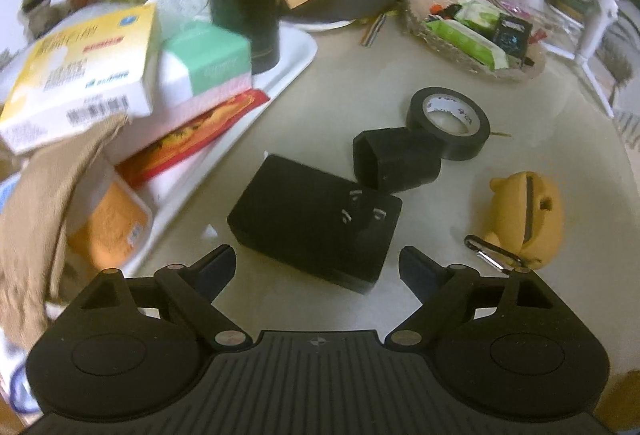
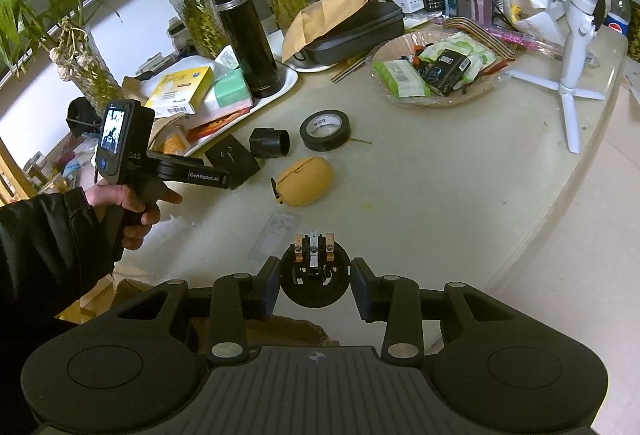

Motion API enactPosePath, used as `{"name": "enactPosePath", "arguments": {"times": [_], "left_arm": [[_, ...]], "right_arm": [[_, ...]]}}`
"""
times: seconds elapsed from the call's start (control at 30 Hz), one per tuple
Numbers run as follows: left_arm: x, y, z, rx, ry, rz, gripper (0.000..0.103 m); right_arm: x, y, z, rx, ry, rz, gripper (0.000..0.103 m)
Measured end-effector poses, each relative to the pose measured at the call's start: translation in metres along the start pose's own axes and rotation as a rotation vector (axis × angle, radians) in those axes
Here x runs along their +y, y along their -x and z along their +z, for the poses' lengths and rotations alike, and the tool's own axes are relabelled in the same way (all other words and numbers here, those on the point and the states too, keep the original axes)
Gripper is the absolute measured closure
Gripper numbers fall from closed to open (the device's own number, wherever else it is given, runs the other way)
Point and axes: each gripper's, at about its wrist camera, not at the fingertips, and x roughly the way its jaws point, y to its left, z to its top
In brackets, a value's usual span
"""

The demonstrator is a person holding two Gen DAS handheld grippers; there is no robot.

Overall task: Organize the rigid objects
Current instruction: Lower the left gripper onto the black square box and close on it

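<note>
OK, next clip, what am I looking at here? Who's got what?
A person is tidying loose items on a cluttered table with two handheld grippers. The right gripper is shut on a small round black plug part with metal contacts. The left gripper is open, its fingers either side of a black power adapter lying prongs-up, not gripping it yet. A tape roll, a black sleeve and a yellow pouch lie nearby.

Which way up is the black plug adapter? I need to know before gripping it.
Prongs up: the black plug adapter lies flat on the table, its three metal prongs pointing upward.
</note>
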Motion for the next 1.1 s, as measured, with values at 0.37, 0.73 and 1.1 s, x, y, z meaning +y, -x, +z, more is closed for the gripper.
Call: {"name": "enactPosePath", "arguments": {"times": [0.37, 0.73, 1.1], "left_arm": [[0.014, 0.003, 0.011, 0.009, 0.386, -0.049, 0.013], [0.04, -0.005, 0.02, 0.0, 0.76, 0.03, 0.015], [0.015, -0.021, 0.035, 0.066, 0.617, 0.144, 0.037]], "right_arm": [[0.002, 0.0, -0.002, 0.0, 0.002, 0.007, 0.062], [-0.002, 0.0, -0.002, 0.003, -0.005, 0.008, 0.062], [-0.003, 0.003, -0.003, 0.001, -0.007, 0.002, 0.062]]}}
